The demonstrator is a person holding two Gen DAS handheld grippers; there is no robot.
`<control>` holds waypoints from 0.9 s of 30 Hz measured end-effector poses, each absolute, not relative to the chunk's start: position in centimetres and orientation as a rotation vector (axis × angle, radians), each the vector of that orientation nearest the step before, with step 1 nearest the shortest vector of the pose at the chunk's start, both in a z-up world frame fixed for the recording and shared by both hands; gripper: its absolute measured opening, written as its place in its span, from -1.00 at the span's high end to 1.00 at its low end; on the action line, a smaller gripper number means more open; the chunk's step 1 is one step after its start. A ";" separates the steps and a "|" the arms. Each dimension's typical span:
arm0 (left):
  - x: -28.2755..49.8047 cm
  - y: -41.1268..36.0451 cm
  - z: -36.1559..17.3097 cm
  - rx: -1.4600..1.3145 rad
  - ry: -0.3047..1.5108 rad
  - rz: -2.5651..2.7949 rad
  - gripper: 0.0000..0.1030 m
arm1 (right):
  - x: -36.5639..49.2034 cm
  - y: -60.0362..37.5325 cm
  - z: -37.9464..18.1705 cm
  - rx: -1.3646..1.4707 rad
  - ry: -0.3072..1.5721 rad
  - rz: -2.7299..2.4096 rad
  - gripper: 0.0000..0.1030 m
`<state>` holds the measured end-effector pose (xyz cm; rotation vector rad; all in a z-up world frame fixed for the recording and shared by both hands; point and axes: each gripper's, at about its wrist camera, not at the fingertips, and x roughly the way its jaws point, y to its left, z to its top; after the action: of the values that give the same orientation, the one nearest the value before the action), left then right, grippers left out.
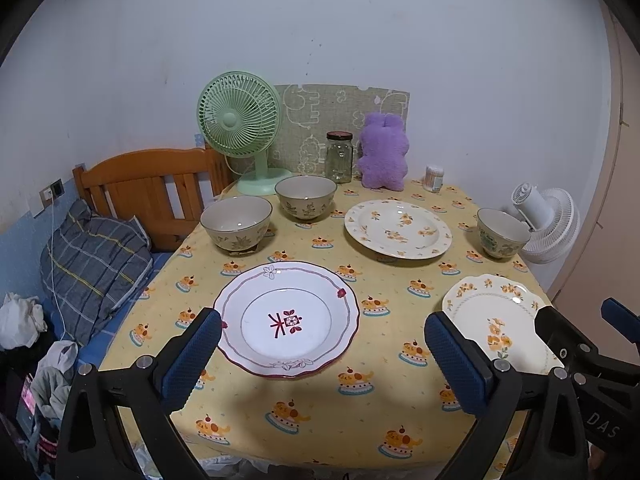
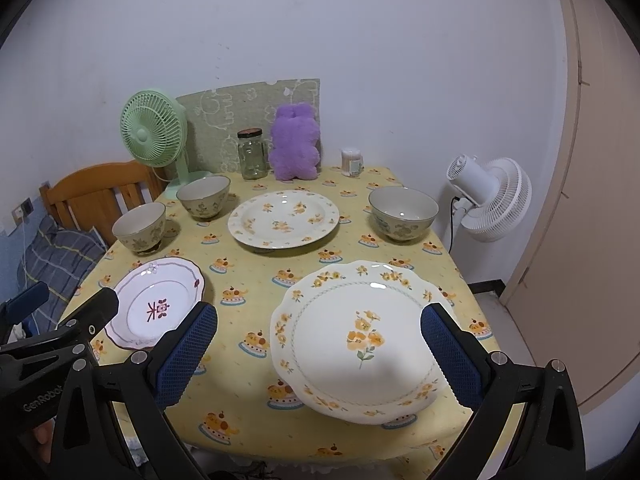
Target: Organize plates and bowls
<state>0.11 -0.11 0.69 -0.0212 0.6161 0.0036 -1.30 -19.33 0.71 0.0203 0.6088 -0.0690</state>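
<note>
On the yellow tablecloth [image 1: 384, 400] lie three plates and three bowls. A white plate with red trim [image 1: 286, 318] [image 2: 157, 304] sits near the front, and my left gripper [image 1: 320, 356] hangs open just in front of it. A scalloped plate with orange flowers [image 2: 360, 340] [image 1: 498, 322] lies at the front right, under my open right gripper [image 2: 320, 354]. A round floral plate [image 1: 398, 228] [image 2: 283, 218] sits further back. Two bowls [image 1: 237, 222] [image 1: 306, 197] stand at the back left, a third bowl [image 1: 503, 232] [image 2: 403, 213] at the back right.
A green fan [image 1: 240, 128], a glass jar [image 1: 339, 157], a purple plush toy [image 1: 383, 152] and a small cotton-swab container [image 1: 434, 178] line the table's far edge by the wall. A white fan [image 2: 490, 196] stands right of the table. A wooden bed frame [image 1: 148, 188] lies left.
</note>
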 end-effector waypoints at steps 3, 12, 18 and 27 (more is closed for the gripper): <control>0.1 -0.1 0.7 -0.021 0.616 0.003 -0.97 | -1.3 -19.3 0.7 0.021 0.612 -0.068 -0.99; 0.1 -0.1 0.7 -0.017 0.614 0.003 -0.95 | -1.2 -19.4 0.6 0.024 0.611 -0.068 -0.99; 0.2 -0.3 0.7 -0.014 0.614 0.004 -0.95 | -1.2 -19.4 0.7 0.024 0.613 -0.067 -0.99; 0.2 -0.4 0.7 -0.010 0.613 0.004 -0.94 | -1.2 -19.5 0.7 0.026 0.613 -0.067 -0.99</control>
<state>0.23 -0.41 0.72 -0.0102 0.6126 0.0035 -1.24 -19.47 0.67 0.0256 0.6127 -0.0666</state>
